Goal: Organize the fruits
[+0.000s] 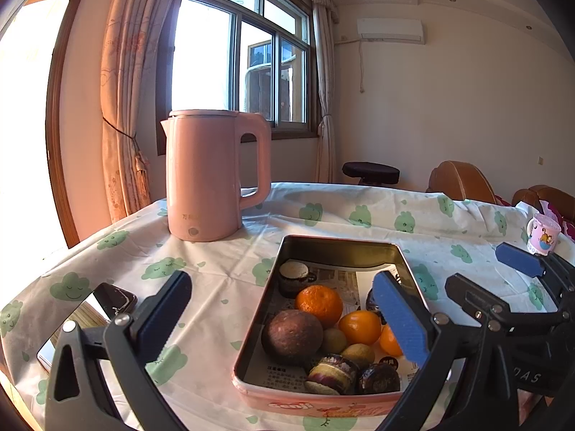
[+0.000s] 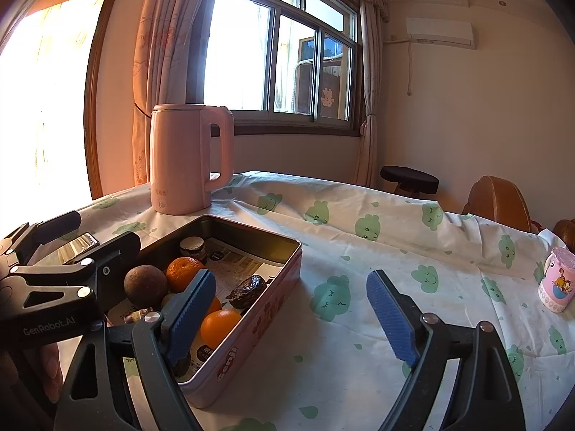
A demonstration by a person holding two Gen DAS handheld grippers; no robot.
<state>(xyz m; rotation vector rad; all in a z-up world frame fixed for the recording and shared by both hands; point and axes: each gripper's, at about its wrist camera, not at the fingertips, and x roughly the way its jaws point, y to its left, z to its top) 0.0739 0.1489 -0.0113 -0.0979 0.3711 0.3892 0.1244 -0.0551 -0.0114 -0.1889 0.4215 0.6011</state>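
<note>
Looks pretty much done: the oranges, a brown round fruit and small kiwis sit in the pink rectangular metal tin near the surface's left side. Both the left gripper and right gripper have fingers apart, holding nothing.

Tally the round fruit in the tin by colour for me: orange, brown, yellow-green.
orange fruit: 3
brown fruit: 1
yellow-green fruit: 2
Total: 6
</note>
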